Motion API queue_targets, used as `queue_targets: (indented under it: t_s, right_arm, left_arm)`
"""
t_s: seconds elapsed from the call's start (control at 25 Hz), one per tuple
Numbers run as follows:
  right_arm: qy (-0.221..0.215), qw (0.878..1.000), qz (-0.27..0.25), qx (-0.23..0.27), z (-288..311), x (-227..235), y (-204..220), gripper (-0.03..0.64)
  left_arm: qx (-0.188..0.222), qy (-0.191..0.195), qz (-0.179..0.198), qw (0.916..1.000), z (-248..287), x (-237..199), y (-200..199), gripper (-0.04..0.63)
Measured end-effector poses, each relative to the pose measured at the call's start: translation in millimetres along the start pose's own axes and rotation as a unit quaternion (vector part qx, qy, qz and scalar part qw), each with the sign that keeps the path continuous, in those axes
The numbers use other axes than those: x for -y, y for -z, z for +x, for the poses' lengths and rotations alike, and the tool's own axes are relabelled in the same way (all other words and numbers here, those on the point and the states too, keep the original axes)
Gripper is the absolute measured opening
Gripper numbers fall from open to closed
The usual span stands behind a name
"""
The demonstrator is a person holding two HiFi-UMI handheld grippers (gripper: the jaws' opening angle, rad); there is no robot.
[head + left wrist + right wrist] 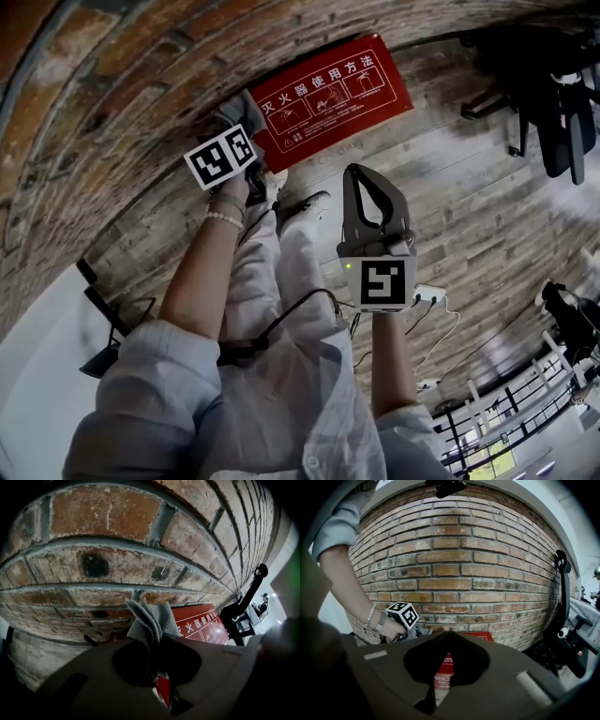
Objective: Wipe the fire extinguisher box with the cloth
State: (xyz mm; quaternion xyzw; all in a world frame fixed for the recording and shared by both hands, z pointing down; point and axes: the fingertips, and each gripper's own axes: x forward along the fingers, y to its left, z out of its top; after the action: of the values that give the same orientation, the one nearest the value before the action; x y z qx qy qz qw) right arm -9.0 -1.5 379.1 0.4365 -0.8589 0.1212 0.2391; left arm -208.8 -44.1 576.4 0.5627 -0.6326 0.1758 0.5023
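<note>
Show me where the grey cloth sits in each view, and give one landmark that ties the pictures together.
Head view: the cloth is upper centre-left, by the left end of the fire extinguisher box.
Left gripper view: the cloth is at centre, pinched between the jaws, sticking up before the brick wall.
Right gripper view: not clearly made out; too small beside the hand, left of centre.
Shared landmark: the red fire extinguisher box, seen in all three.

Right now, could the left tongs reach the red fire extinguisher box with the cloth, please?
Probably yes: the left tongs, shut on the grey cloth, sit right beside the red box at the brick wall, and nothing visible stands between.
</note>
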Motion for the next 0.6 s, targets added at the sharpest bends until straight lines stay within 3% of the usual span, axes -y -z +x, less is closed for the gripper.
queue_targets:
  t_s: [0.6]
  right_arm:
    - [0.001, 1.0, 0.003, -0.002, 2.2, 2.3, 0.7, 0.009]
  left_arm:
    - [0.0, 0.002, 0.014, 0.9999, -0.6, 1.0, -0.7, 0.011]
